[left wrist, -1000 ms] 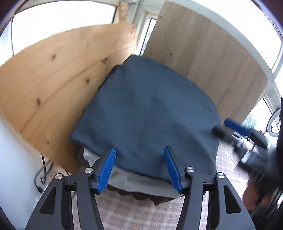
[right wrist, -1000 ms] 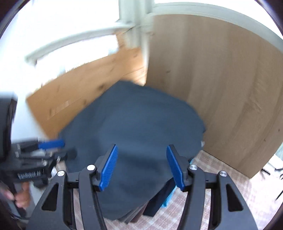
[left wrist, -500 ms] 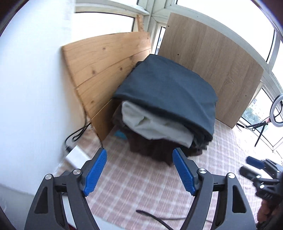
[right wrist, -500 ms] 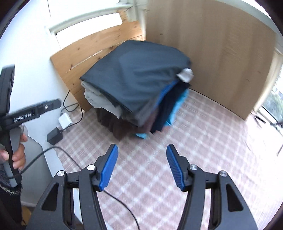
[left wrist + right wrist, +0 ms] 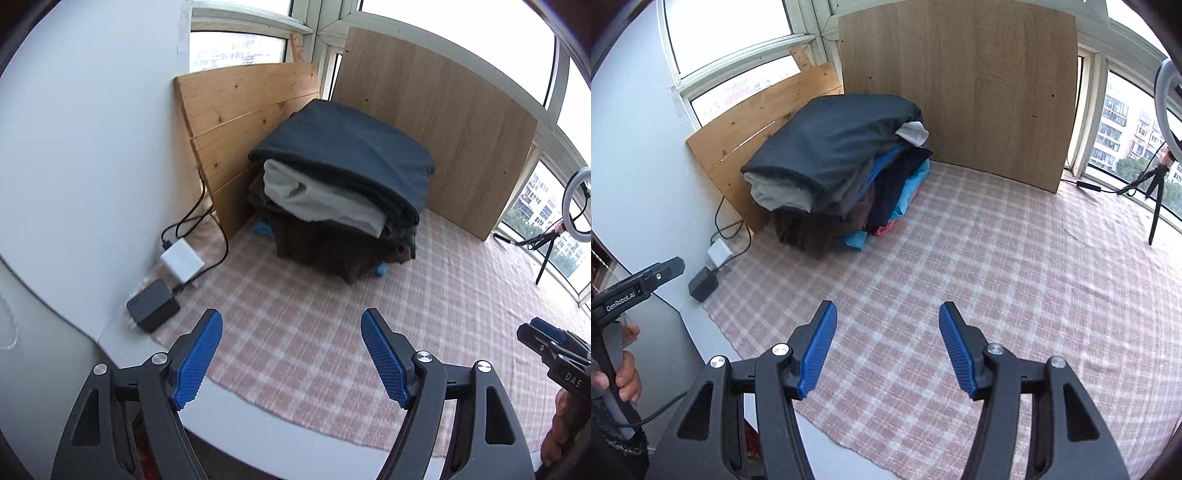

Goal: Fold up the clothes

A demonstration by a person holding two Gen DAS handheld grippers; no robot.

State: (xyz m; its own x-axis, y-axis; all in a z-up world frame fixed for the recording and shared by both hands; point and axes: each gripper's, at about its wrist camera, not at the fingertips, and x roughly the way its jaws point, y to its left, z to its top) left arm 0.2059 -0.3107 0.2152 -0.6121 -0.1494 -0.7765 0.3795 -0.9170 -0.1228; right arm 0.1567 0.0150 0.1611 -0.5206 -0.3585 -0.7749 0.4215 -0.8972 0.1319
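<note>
The left gripper hangs at 6 o'clock of its own view, jaws spread wide with nothing between them; the right gripper is likewise wide and empty. Both hover over the near edge of the checked cloth, probably held back to give a full look at the work area. In the left view the right gripper's tip shows at 4 o'clock; in the right view the left one shows at 9 o'clock, with the hand on its handle.

At 9 o'clock of the left view a black adapter and a white charger lie off the cloth's edge, beside the wall.

Farther off, toward 12 o'clock, the clothes pile sits stacked in the corner between two leaning boards, likely to keep the cloth's middle free. A dark piece tops it, folded flat; lower layers look looser. No loose garment lies on the cloth, which fits either before drawing one out or after stacking the last.
</note>
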